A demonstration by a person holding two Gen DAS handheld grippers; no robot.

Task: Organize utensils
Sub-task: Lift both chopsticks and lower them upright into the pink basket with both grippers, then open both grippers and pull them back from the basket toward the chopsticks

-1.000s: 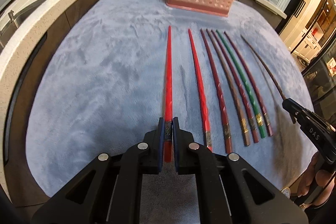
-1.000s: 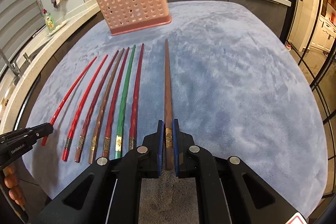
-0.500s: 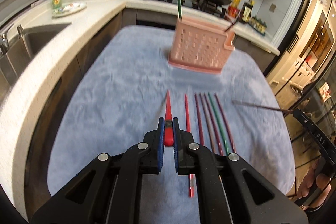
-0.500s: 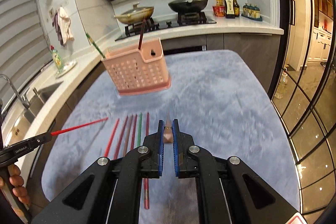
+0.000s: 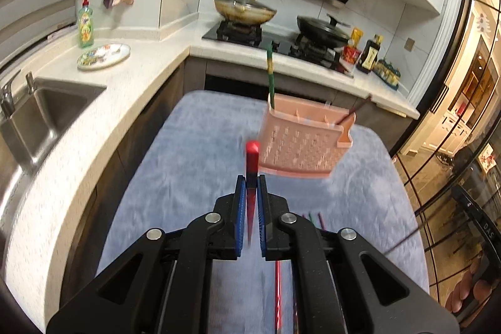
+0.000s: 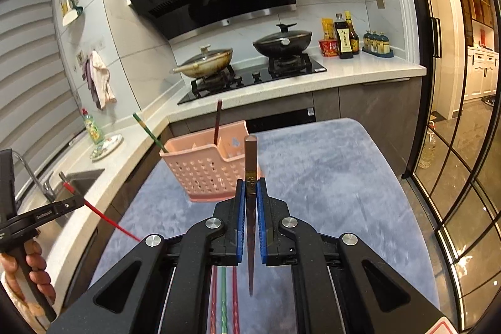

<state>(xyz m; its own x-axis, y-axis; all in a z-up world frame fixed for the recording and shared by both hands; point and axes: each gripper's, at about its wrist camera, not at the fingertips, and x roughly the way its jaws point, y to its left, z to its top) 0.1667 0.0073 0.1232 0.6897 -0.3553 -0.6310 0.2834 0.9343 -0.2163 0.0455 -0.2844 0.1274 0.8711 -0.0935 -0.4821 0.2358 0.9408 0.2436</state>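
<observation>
My left gripper (image 5: 249, 187) is shut on a red chopstick (image 5: 251, 158), held upright high above the blue-grey mat (image 5: 194, 152). My right gripper (image 6: 250, 190) is shut on a brown chopstick (image 6: 250, 155), also tipped upright. The pink perforated utensil basket (image 5: 300, 146) stands at the far end of the mat ahead of both grippers; it also shows in the right wrist view (image 6: 206, 165). It holds a green chopstick (image 5: 270, 74) and a brown one (image 6: 217, 122). Several chopsticks (image 6: 223, 296) still lie on the mat beneath the grippers.
A white counter (image 5: 103, 102) with a steel sink (image 5: 43, 111), a plate and a soap bottle runs along the left. A hob with two pans (image 6: 250, 52) sits behind the basket. Glass doors (image 6: 454, 177) stand on the right.
Both grippers have lifted their chopsticks off the mat, tipped them upright and risen higher toward the basket. The row of chopsticks now lies below them.
</observation>
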